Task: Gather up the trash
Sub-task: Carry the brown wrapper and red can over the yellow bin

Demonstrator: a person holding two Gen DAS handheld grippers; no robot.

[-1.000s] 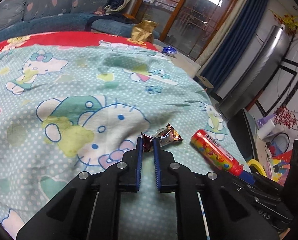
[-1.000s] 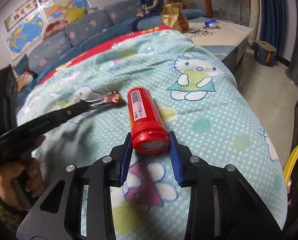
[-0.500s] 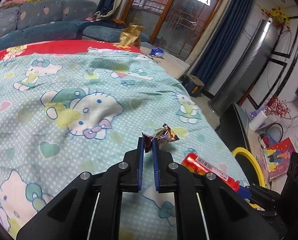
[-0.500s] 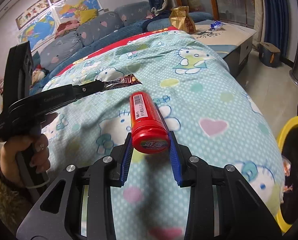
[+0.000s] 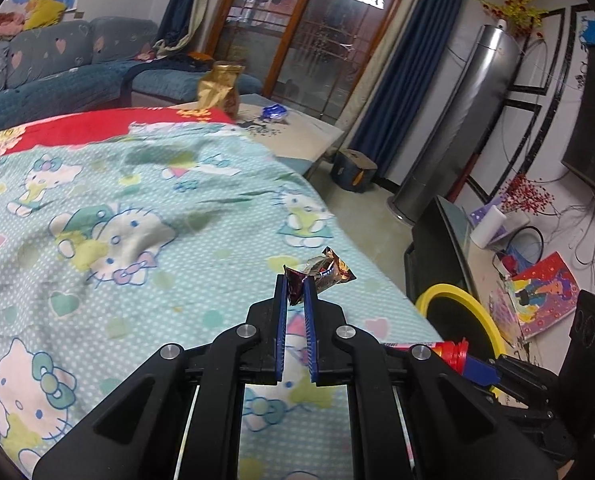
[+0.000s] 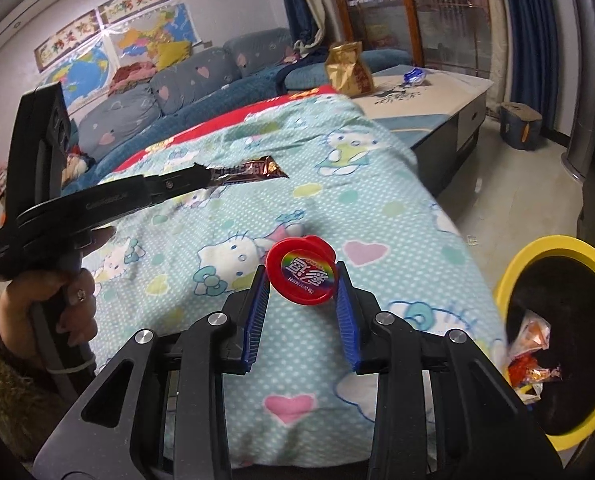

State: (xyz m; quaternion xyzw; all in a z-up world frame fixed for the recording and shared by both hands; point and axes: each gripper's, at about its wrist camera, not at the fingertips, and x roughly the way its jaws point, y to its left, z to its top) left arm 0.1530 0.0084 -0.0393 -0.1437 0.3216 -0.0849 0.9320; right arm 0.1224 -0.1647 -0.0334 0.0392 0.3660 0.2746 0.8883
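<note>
The left hand-held gripper (image 5: 296, 283) is clamped on one crimped end of a crinkled foil wrapper (image 5: 324, 273), dark brown and shiny, which sticks out past the blue ribbed pads, clear of the cloth. From the right wrist view the same wrapper (image 6: 246, 171) hangs off the black tool's tip, and a hand (image 6: 51, 304) in a fuzzy sleeve grips the handle. The right hand-held gripper (image 6: 301, 274) squeezes a red plastic tube (image 6: 300, 275) between its pads; its round end with a rainbow label faces the camera. Both loads hang over a tabletop draped in a soft teal dotted cloth (image 5: 145, 216) printed with cartoon cats. Just beyond the cloth's edge, on the floor, stands a bin (image 6: 509, 280) with a thick yellow rim and black inside, holding several crumpled wrappers (image 6: 531, 354). Farther off lie a blue sofa (image 6: 185, 84) with heart cushions, a gold paper bag (image 6: 347, 68) beside the cloth's far end, and a low pale cabinet (image 6: 437, 96) with a small blue wrapper (image 6: 415, 75) on top. A tall silver cylinder (image 5: 453, 128) stands by dark blue curtains (image 5: 385, 72).
</note>
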